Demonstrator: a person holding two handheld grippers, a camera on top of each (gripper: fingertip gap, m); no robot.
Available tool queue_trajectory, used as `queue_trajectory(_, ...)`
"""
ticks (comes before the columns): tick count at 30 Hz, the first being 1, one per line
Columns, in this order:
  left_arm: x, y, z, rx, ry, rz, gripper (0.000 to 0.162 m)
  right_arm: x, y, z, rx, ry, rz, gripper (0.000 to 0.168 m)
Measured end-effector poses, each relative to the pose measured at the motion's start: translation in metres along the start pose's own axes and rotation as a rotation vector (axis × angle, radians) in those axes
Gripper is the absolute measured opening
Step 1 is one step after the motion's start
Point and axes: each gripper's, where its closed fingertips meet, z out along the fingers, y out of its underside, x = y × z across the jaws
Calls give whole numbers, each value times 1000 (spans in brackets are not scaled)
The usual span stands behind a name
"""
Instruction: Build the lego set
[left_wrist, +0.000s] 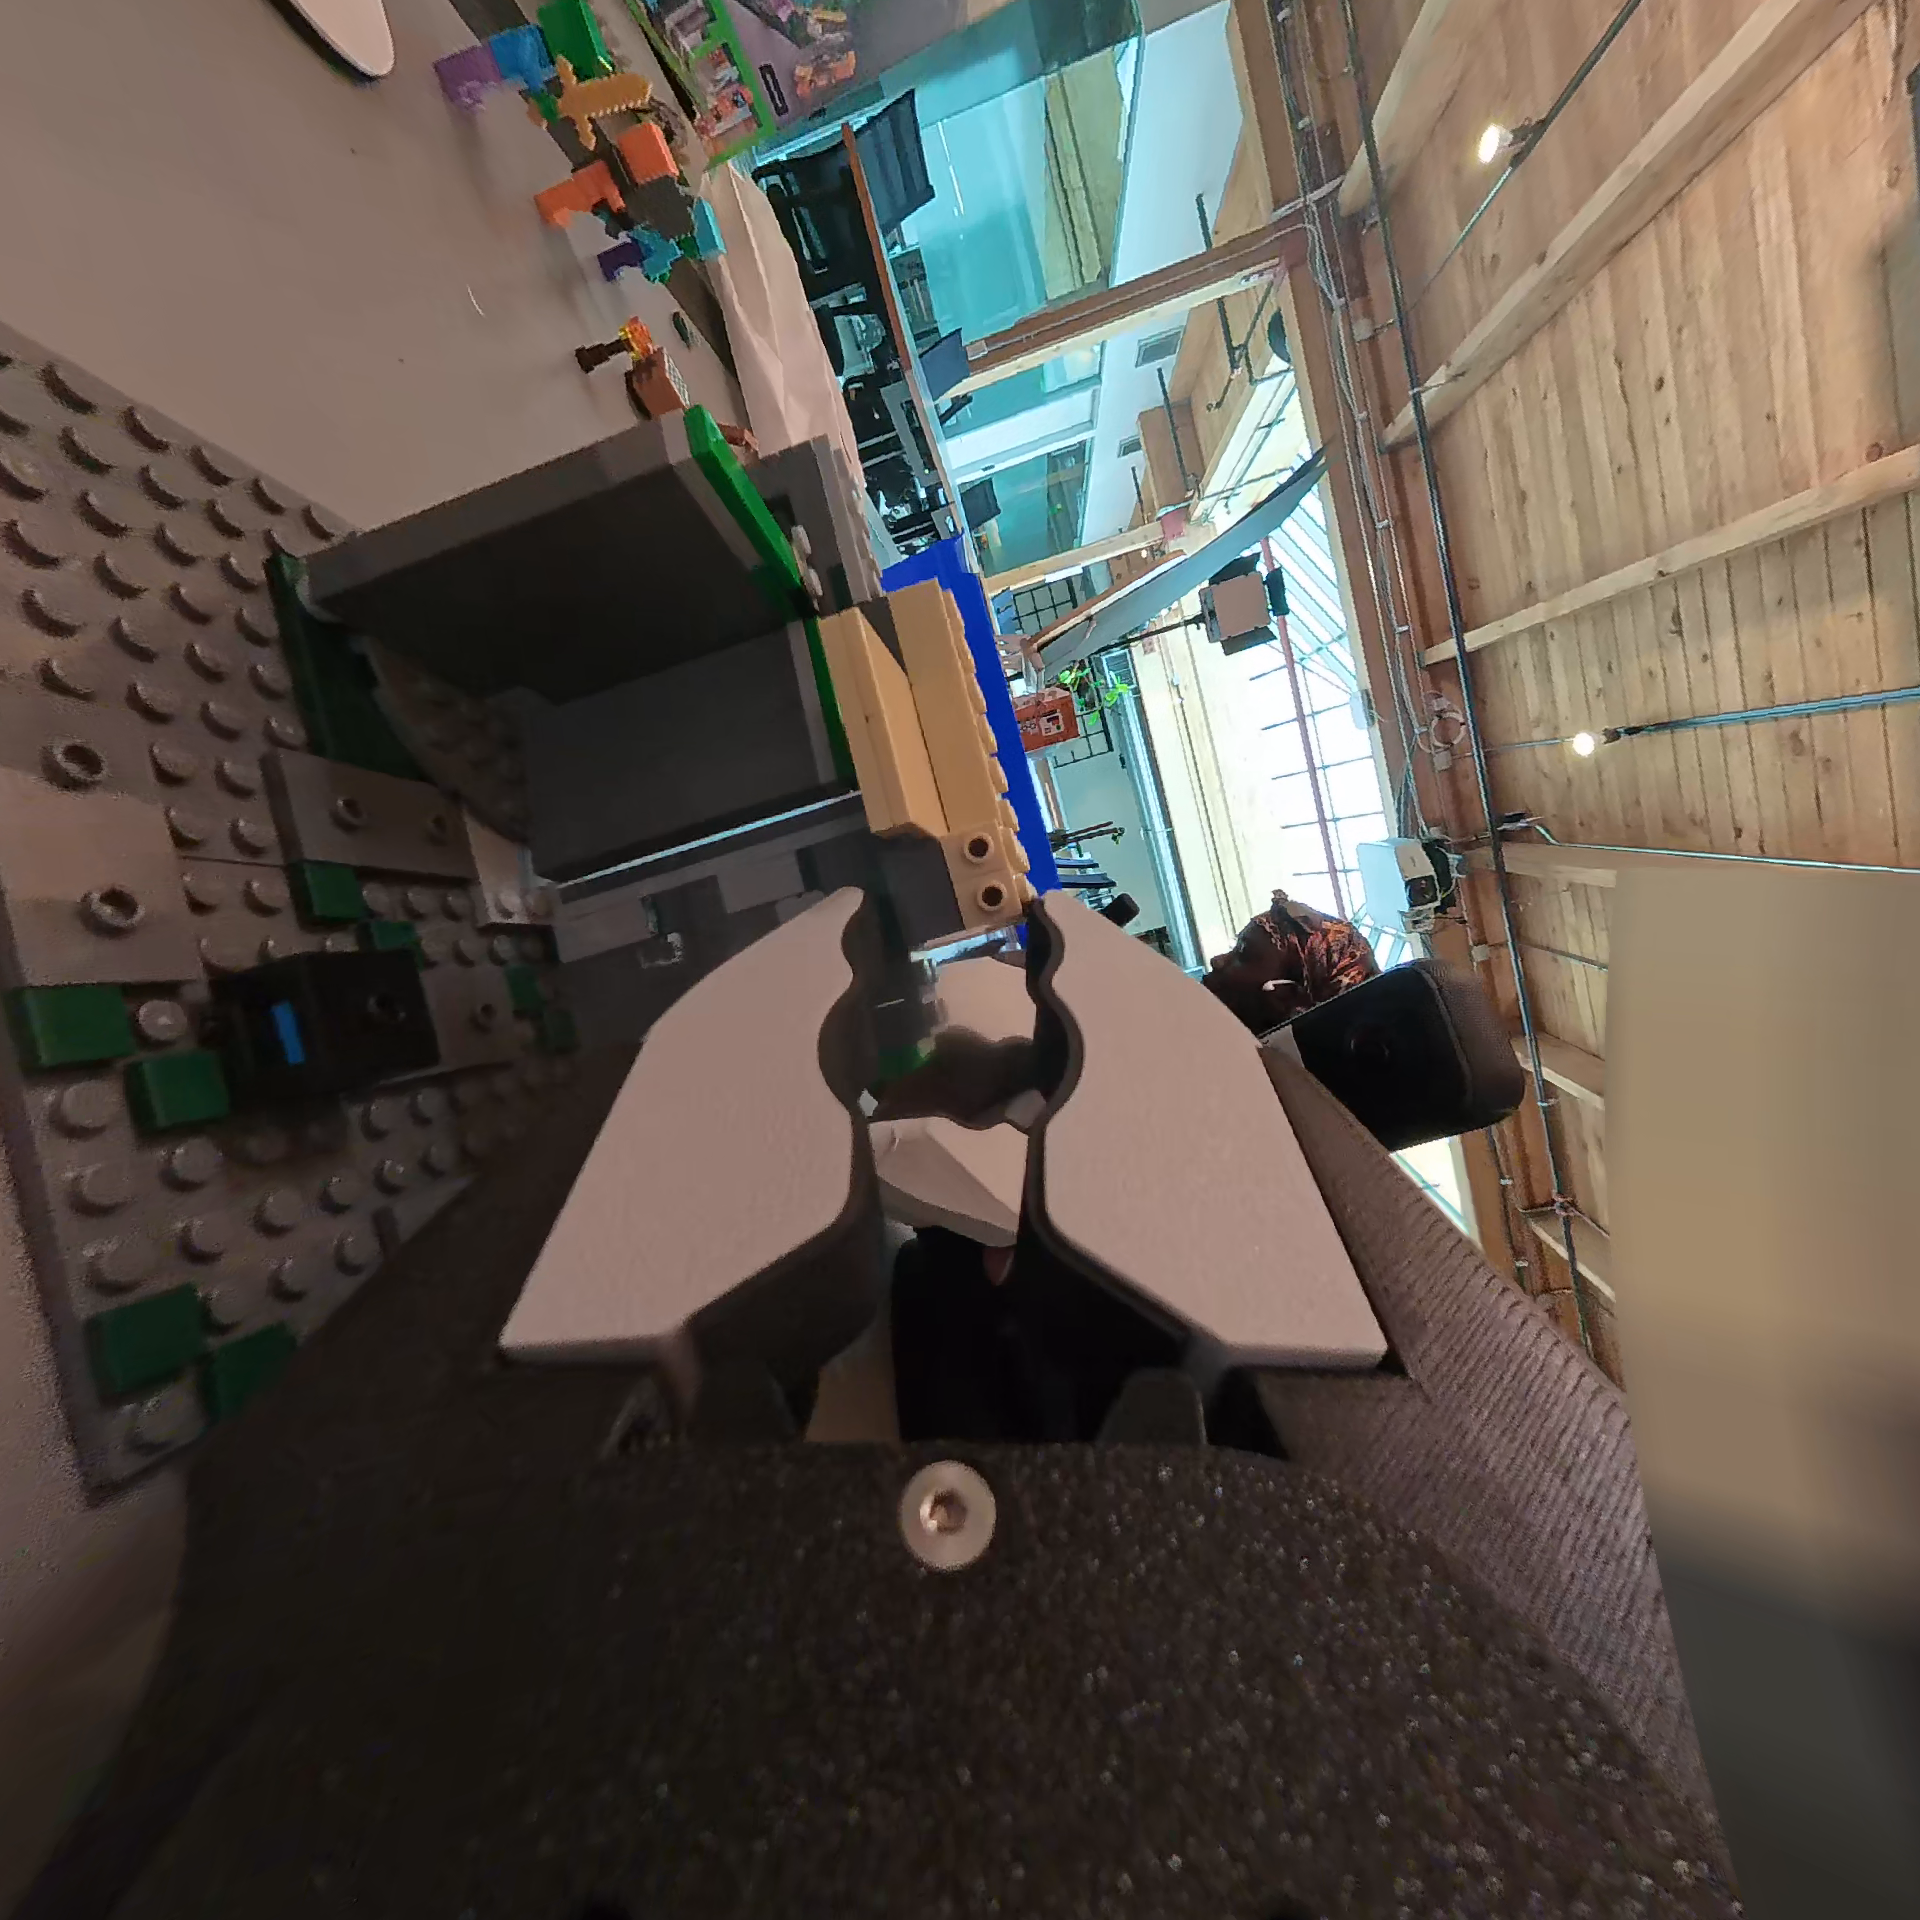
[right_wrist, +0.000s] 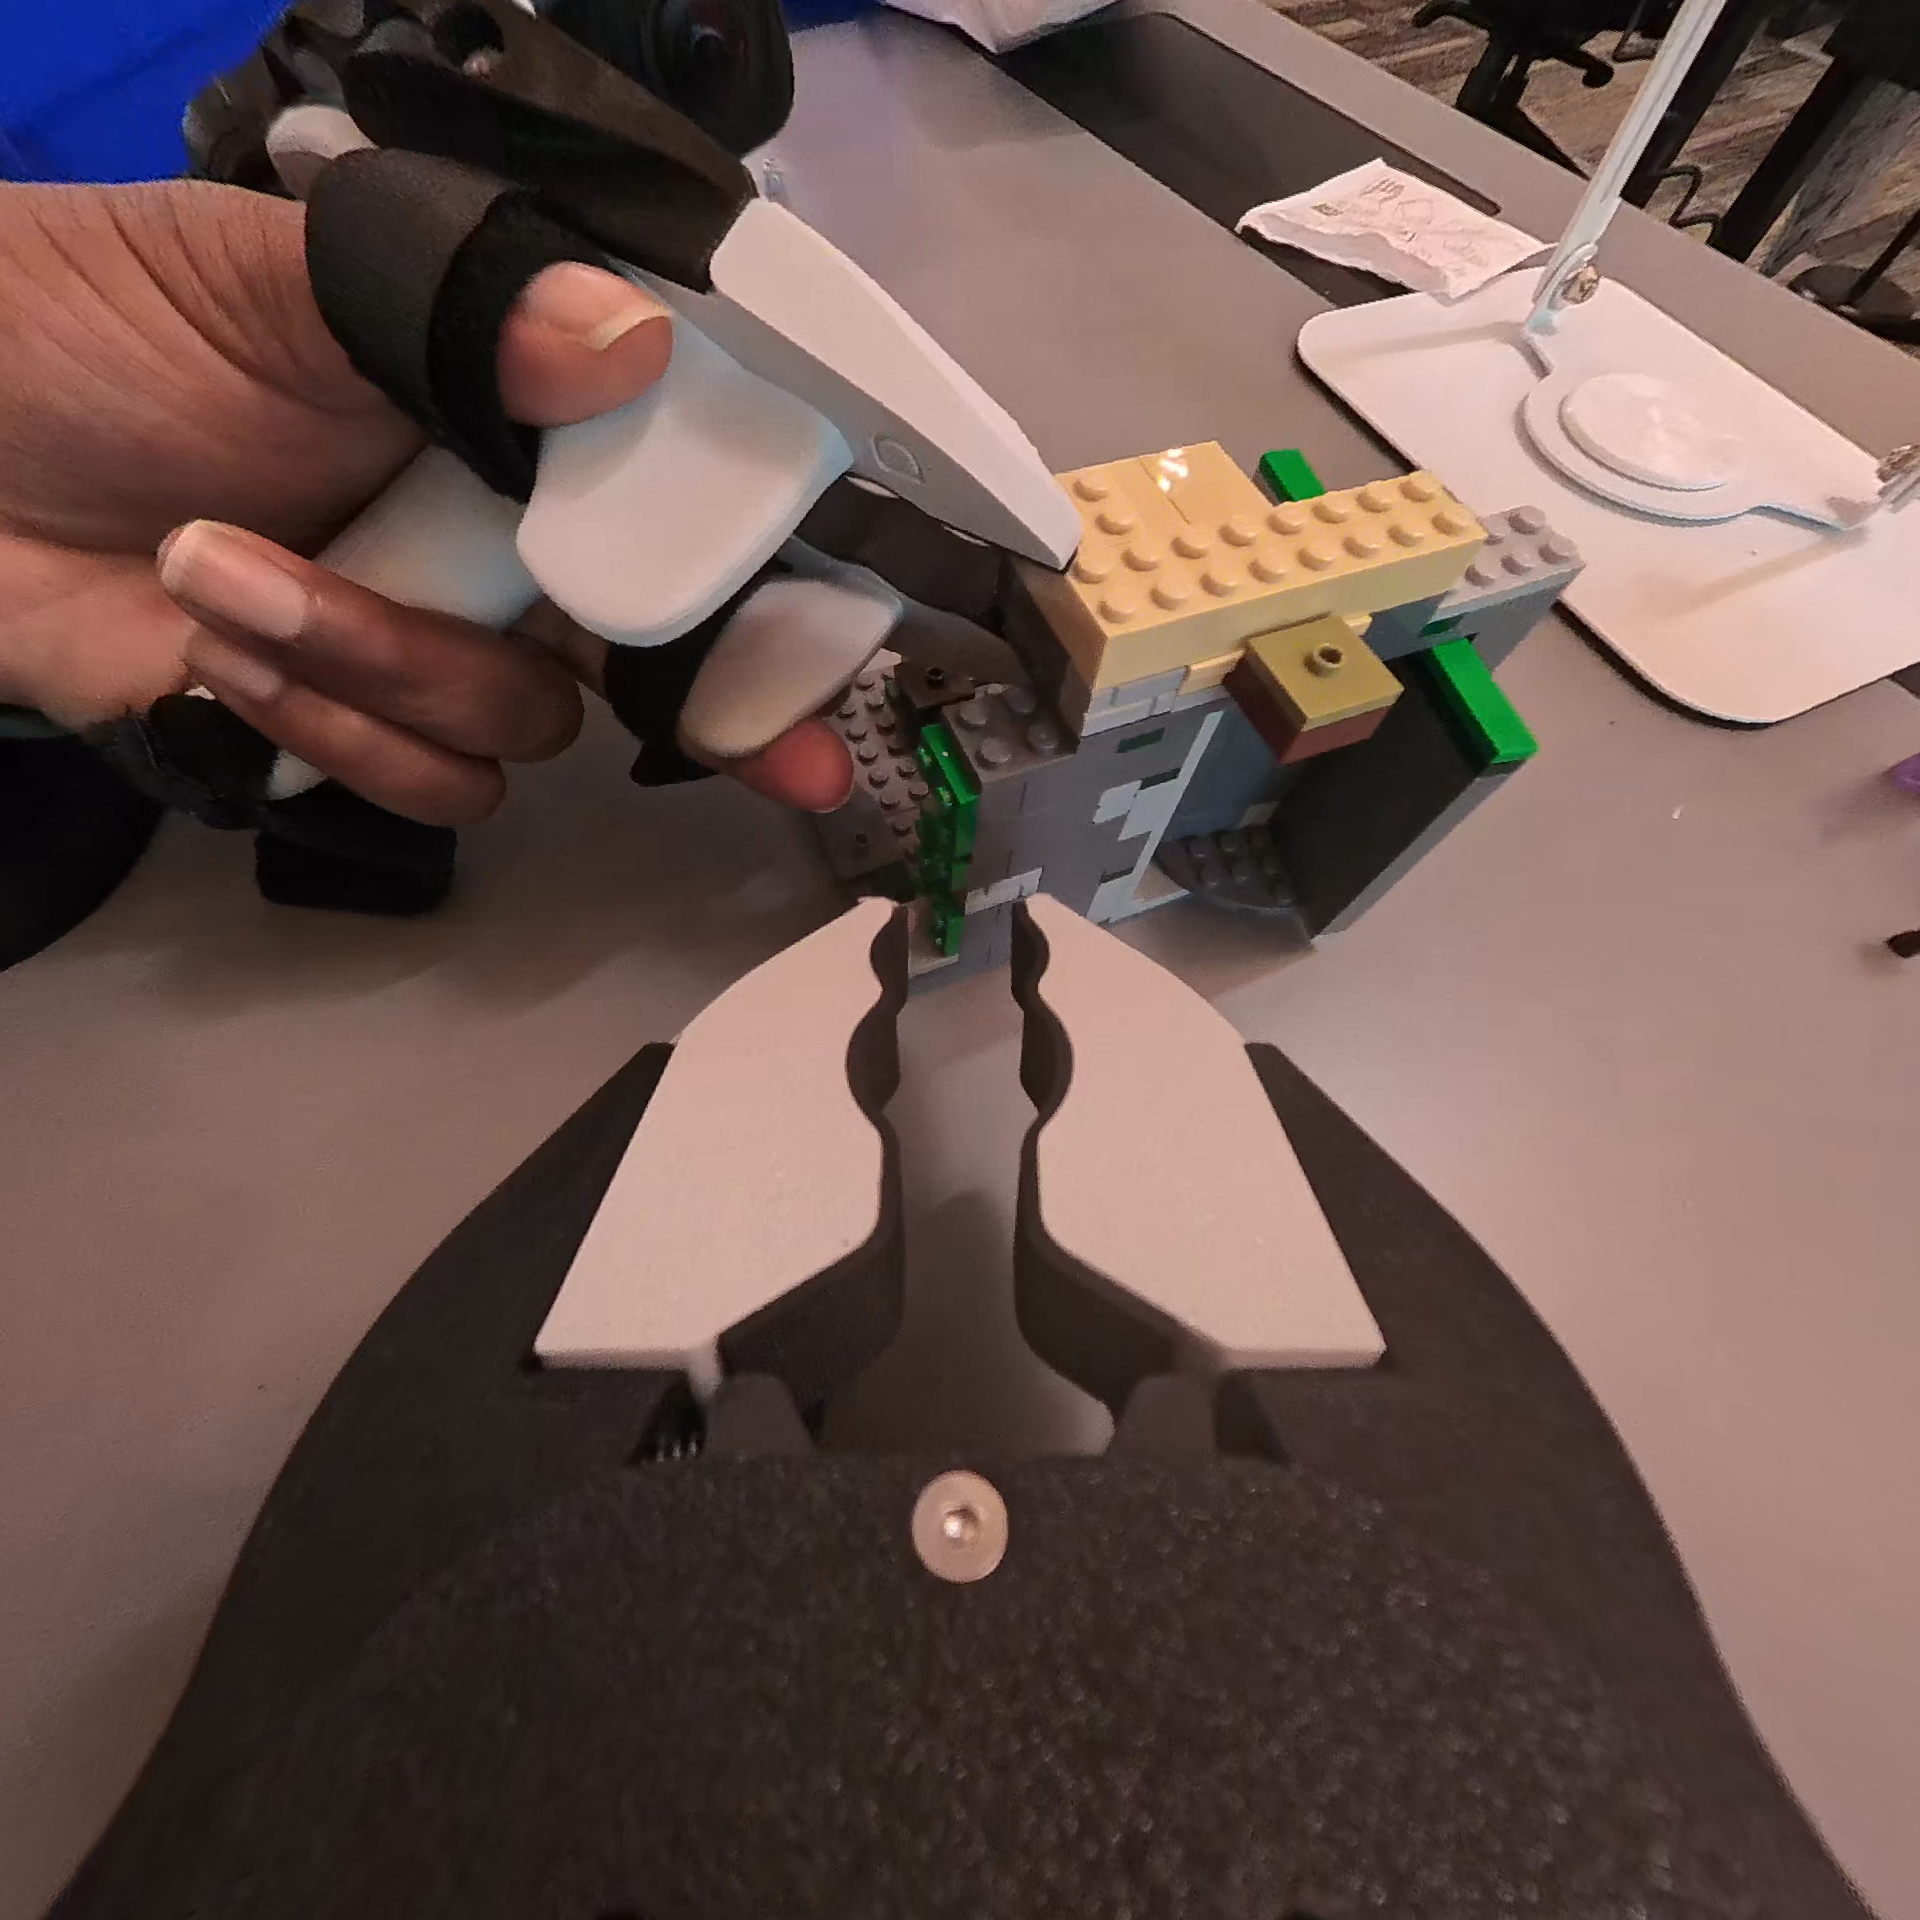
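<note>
The grey lego build (right_wrist: 1091, 831) with a tan studded roof (right_wrist: 1247, 561) and green trim stands on the grey table (right_wrist: 312, 1091). An olive and brown block (right_wrist: 1314, 686) sticks out under the roof. My left gripper (left_wrist: 951, 914), held by a hand (right_wrist: 208, 416), is shut on the build's wall at the roof's corner; it also shows in the right wrist view (right_wrist: 1039, 592). The grey studded baseplate (left_wrist: 156, 623) fills the left of the left wrist view. My right gripper (right_wrist: 958, 914) is narrowly open and empty, its tips at the build's near lower corner.
A white lamp base (right_wrist: 1662, 540) lies right of the build, with a paper slip (right_wrist: 1392, 229) behind it. Loose coloured lego pieces (left_wrist: 613, 177) and the set's box (left_wrist: 748, 62) lie farther along the table. A person (left_wrist: 1299, 956) sits in the background. Spacing between my two grippers at the tips: around 5 centimetres.
</note>
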Motion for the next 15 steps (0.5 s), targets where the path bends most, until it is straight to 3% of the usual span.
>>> queue_trajectory(3,0,-2,1,23,9,11,27,4,-2,0,11,30,4,24)
queue_trajectory(8,3,6,0,-5,-1,79,45,11,0,7,12,100,5,39)
queue_trajectory(15,2,4,-28,12,-134,334,37,16,2,25,-37,199,-14,47)
